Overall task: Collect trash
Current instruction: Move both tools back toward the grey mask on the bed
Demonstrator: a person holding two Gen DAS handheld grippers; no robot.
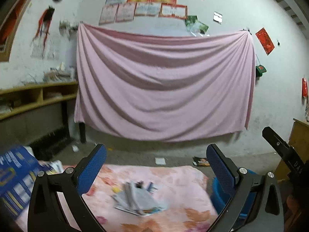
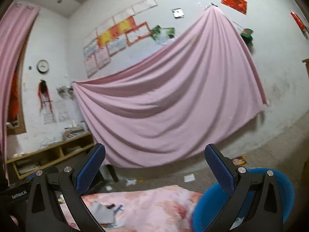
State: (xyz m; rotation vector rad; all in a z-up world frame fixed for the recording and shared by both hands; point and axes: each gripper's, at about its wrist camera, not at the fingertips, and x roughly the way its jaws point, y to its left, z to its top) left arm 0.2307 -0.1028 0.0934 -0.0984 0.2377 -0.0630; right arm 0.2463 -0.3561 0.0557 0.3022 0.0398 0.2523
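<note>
A heap of crumpled paper and wrappers (image 1: pixel 139 199) lies on a pink flowered cloth (image 1: pixel 173 179). My left gripper (image 1: pixel 156 164) hovers above it, open, with nothing between its blue pads (image 1: pixel 94 166). A blue bin (image 1: pixel 218 195) stands at the cloth's right edge, behind the right finger. In the right wrist view the same trash heap (image 2: pixel 104 212) sits low on the cloth (image 2: pixel 154 203), and the blue bin (image 2: pixel 270 193) fills the lower right. My right gripper (image 2: pixel 154 166) is open and empty, tilted and pointing at the wall.
A big pink sheet (image 1: pixel 162 85) hangs on the far wall. A wooden shelf (image 1: pixel 38 96) stands left, and a blue printed box (image 1: pixel 15 177) sits at the cloth's left. Paper scraps (image 1: pixel 160 160) and a wrapper (image 1: pixel 200 161) litter the floor. The other gripper (image 1: pixel 280 148) shows at right.
</note>
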